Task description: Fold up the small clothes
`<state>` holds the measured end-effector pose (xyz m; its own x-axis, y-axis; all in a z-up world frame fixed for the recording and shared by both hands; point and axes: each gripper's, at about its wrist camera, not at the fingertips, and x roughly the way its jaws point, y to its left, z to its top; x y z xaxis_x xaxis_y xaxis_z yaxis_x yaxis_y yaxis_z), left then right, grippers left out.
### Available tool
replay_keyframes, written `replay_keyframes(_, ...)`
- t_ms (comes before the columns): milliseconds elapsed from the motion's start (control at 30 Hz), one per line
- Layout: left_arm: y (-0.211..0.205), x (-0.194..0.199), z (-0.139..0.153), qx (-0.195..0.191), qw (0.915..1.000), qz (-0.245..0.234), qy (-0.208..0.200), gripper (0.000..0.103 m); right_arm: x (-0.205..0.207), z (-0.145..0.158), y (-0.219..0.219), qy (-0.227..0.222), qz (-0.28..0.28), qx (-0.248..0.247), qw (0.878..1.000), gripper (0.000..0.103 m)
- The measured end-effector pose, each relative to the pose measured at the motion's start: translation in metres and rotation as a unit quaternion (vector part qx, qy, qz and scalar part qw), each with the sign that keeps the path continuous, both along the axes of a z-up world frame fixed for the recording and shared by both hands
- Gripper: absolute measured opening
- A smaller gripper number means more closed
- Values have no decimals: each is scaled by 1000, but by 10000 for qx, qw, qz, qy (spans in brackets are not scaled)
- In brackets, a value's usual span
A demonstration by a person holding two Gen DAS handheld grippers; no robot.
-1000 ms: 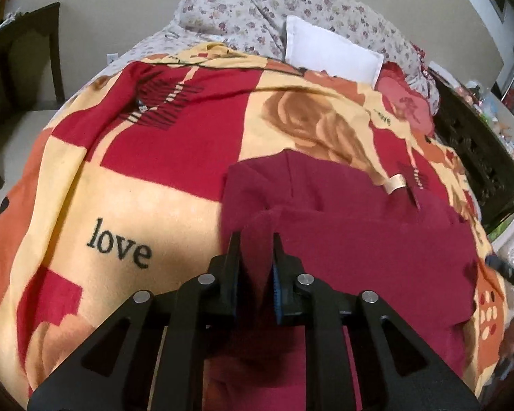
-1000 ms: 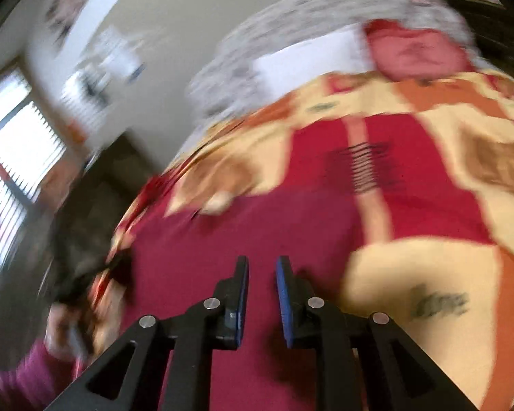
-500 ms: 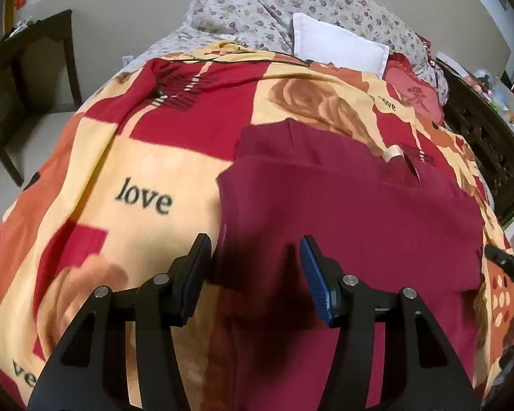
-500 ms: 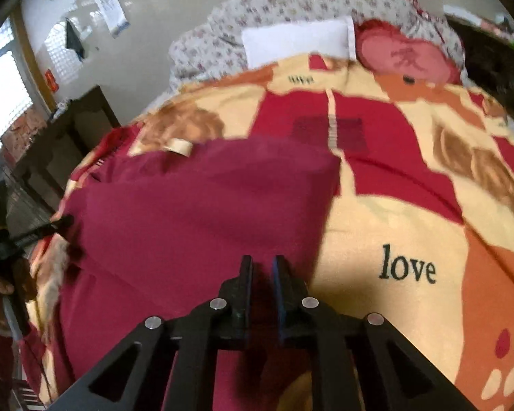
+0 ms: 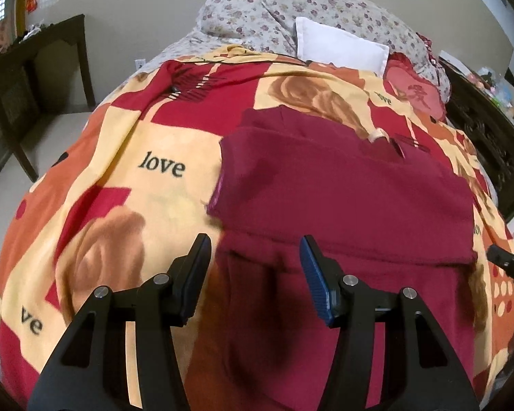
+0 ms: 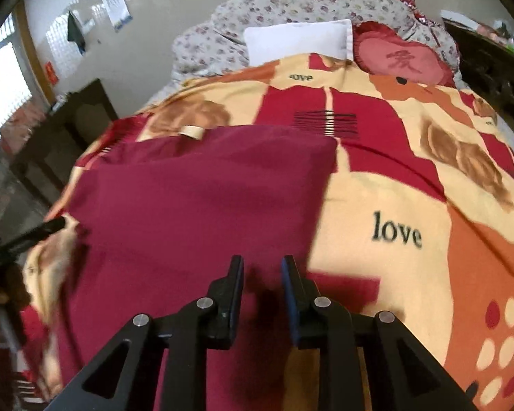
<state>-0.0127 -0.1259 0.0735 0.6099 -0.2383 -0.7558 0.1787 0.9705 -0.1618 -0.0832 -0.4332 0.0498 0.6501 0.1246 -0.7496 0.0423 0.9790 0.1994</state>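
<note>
Maroon garment (image 5: 342, 191) — lies flat on the patterned blanket (image 5: 126, 185), upper part doubled over the lower, fold edge toward the viewer. Left tongs (image 5: 253, 274), clamped on the cloth a second ago, now stand half open and empty above its near edge. Right tongs (image 6: 261, 294) are opening, nothing pressed between them. Judgement: one fold is laid and released; another remains. Bed — floral pillows (image 5: 291, 10), white cushion (image 5: 339, 46), red cushion (image 6: 401, 58). Dark table (image 5: 27, 78) at the wall.
</note>
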Motion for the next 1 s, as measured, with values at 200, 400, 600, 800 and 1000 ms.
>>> replay_keyframes(200, -4, -26, 4, 79, 9999, -88, -30, 54, -50, 19, 18, -59, 300, 111, 9995, 42)
replay_keyframes(400, -8, -52, 4, 100, 9999, -133, -6, 54, -80, 9, 29, 54, 260, 236, 9994, 42)
replay_keyframes(600, -1, -80, 1, -275, 9987, -298, 293, 59, -95, -11, 39, 266, 179, 283, 9991, 45)
replay_keyframes(800, 29, -105, -5, -470, 9977, -95, 489, 65, -107, -29, 87, 470, 1388, 1237, 9814, 47)
replay_keyframes(1000, 58, -118, 0, -592, 9967, 208, 506, 65, -92, -65, 162, 822, 2485, 1554, 9525, 47)
